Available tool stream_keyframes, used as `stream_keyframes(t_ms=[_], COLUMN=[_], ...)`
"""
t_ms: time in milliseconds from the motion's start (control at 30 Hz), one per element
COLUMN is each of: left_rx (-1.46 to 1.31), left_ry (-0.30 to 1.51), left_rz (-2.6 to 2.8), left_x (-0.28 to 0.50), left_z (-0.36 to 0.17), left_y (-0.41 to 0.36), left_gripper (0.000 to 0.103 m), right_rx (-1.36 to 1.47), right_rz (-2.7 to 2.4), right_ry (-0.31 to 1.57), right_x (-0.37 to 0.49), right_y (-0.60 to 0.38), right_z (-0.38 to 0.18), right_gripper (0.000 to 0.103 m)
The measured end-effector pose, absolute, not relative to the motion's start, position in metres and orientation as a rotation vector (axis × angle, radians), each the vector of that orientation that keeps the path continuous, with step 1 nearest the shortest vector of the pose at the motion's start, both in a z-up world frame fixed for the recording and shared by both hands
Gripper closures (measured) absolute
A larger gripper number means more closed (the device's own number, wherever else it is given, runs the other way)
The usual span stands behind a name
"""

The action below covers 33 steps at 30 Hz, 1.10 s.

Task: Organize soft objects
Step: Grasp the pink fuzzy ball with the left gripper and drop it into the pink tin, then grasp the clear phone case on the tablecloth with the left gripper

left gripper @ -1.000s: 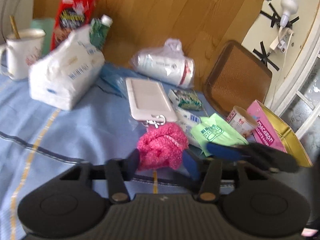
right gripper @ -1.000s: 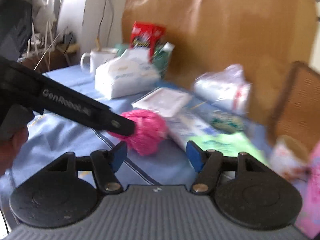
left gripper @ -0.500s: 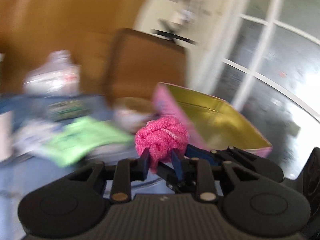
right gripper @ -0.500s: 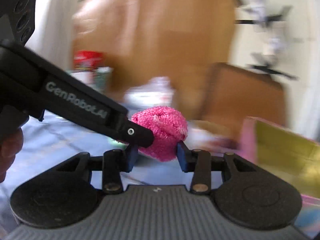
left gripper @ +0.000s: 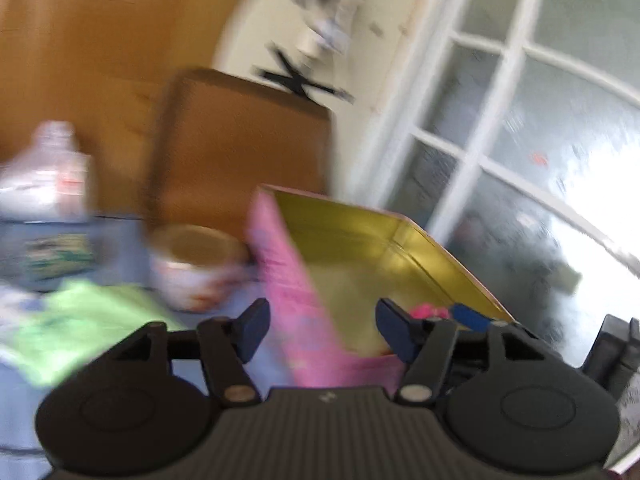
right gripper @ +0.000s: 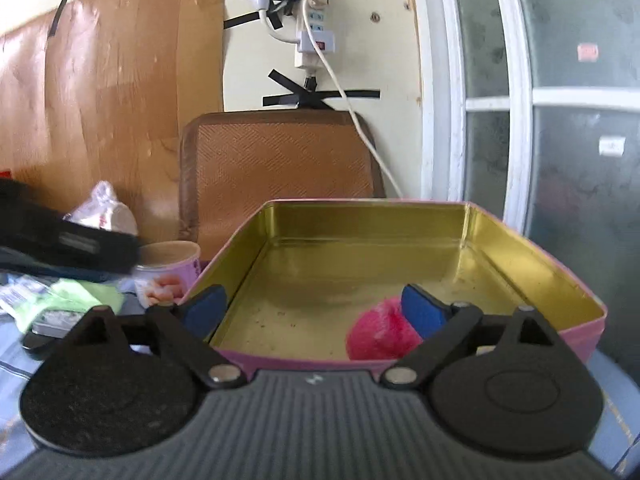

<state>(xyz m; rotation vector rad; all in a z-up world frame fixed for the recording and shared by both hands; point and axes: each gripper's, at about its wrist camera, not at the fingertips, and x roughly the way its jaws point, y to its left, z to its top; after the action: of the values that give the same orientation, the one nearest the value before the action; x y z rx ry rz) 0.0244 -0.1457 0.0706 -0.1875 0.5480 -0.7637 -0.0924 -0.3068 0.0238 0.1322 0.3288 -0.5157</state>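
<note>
The pink fluffy ball [right gripper: 376, 340] lies loose on the gold floor of the pink tin [right gripper: 532, 260], at its near right. My right gripper [right gripper: 312, 312] hangs over the tin's near wall; its jaws are opening wide, and the ball rests just inside the right fingertip [right gripper: 420, 310], not pinched. In the blurred left wrist view, my left gripper [left gripper: 323, 328] is also opening with nothing held; the tin [left gripper: 288, 280] shows its near corner in the gap. A sliver of the ball [left gripper: 428, 312] peeks out beyond the left gripper's right finger. The left gripper's dark body [right gripper: 68, 244] crosses the right wrist view at the left.
A small printed cup [right gripper: 168, 268] stands left of the tin, with a green packet [right gripper: 72, 296] and a bagged white roll [right gripper: 104, 212] further left. A brown woven panel [right gripper: 280, 168] leans behind the tin. A white cable [right gripper: 360, 120] hangs down the wall; a glazed door [right gripper: 560, 120] is at the right.
Both grippers carried the pink ball rightward from the blue cloth to the tin. Half a second ago both pinched it; now both have spread and the ball lies in the tin.
</note>
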Motion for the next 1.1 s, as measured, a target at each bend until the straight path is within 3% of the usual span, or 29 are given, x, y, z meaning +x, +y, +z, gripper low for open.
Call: stream_keyframes(t_ms=[100, 267, 433, 500, 733, 800, 833, 1100], left_rx=[-0.272, -0.424, -0.652, -0.690, -0.696, -0.685, -0.675, -0.582], left_ry=[0.528, 0.544, 0.632, 0.658, 0.716, 0.737, 0.751, 0.767], left_rz=[-0.622, -0.310, -0.183, -0.213, -0.203, -0.216, -0.230, -0.358], left_x=[0.024, 0.024, 0.041, 0.055, 0.094, 0.095, 0.092, 0.026], left_z=[0.062, 0.032, 0.002, -0.001, -0.017, -0.017, -0.019, -0.018], left_y=[-0.068, 0.053, 0.130, 0.136, 0.124, 0.116, 0.114, 0.086], left_gripper=[0.038, 0.046, 0.056, 0.056, 0.057, 0.077, 0.080, 0.079], right_rx=[0.113, 0.119, 0.158, 0.198, 0.537, 0.580, 0.579, 0.483], right_rz=[-0.497, -0.141, 0.317, 0.389, 0.360, 0.377, 0.381, 0.413], right_ry=[0.283, 0.231, 0.456, 0.550, 0.720, 0.713, 0.713, 0.706], right_x=[-0.077, -0.046, 0.039, 0.069, 0.134, 0.140, 0.133, 0.069], right_y=[-0.297, -0.238, -0.153, -0.131, -0.132, -0.132, -0.128, -0.129], right_z=[0.030, 0.056, 0.057, 0.047, 0.007, 0.005, 0.004, 0.005], right_gripper=[0.007, 0.008, 0.026, 0.030, 0.027, 0.030, 0.045, 0.046])
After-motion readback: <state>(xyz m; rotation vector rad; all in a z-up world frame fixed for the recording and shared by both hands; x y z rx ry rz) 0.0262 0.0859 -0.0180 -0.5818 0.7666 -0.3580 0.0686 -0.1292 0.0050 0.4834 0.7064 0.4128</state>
